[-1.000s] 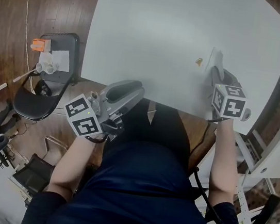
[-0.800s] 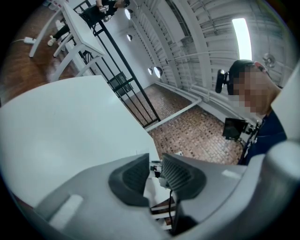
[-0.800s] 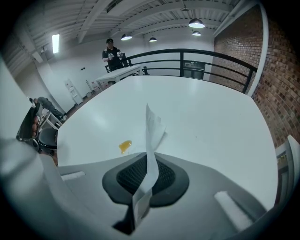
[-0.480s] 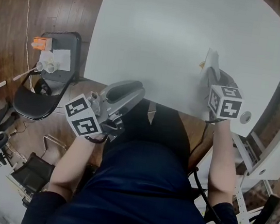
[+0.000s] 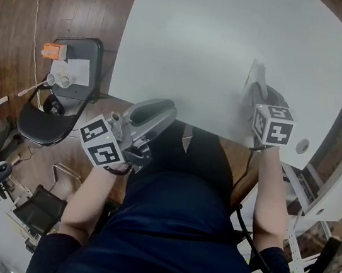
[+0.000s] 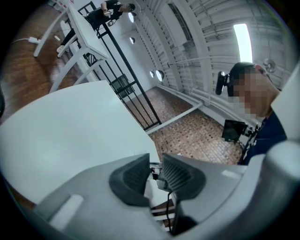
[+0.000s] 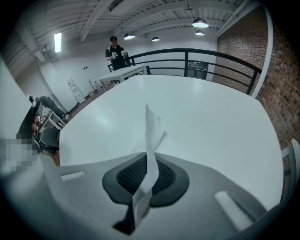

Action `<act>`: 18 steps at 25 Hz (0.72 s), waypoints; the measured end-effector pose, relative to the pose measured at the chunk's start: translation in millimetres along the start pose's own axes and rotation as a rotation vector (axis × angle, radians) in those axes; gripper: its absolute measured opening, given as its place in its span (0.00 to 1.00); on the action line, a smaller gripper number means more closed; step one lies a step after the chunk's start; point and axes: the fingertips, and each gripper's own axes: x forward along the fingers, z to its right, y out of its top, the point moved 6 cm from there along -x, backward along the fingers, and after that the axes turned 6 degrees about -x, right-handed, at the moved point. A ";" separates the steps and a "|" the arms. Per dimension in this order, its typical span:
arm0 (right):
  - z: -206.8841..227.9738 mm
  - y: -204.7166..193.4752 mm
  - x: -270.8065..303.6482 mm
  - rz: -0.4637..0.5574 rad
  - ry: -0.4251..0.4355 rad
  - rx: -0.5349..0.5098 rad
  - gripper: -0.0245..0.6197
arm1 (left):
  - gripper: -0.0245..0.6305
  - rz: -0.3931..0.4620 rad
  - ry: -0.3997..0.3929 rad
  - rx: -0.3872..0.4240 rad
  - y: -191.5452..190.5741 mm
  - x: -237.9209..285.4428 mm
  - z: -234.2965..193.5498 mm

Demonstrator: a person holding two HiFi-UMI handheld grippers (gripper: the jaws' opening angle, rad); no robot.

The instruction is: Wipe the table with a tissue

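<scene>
Right gripper (image 5: 254, 91) clamps the tissue (image 7: 151, 136); I'd press it flat on the table (image 5: 224, 39), sweeping slowly. Left gripper (image 5: 152, 112) is empty, jaws slightly apart, just nudged closer.

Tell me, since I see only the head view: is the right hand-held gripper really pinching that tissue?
Observer: Yes. The right gripper view shows the right hand-held gripper shut on the tissue, which stands up from its jaws.
Visitor: And the left one?
Observer: In the left gripper view, the left hand-held gripper has its jaws apart. They have just eased slightly closer, and nothing is between them.
</scene>
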 end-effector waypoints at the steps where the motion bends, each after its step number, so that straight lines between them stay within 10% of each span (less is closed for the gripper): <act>1: -1.6 0.9 1.1 0.001 0.001 -0.001 0.06 | 0.16 0.001 0.000 0.000 0.8 -1.2 -0.6; 18: -36.4 20.7 17.5 0.014 0.032 -0.019 0.06 | 0.15 0.012 0.008 -0.004 13.5 -26.6 -7.7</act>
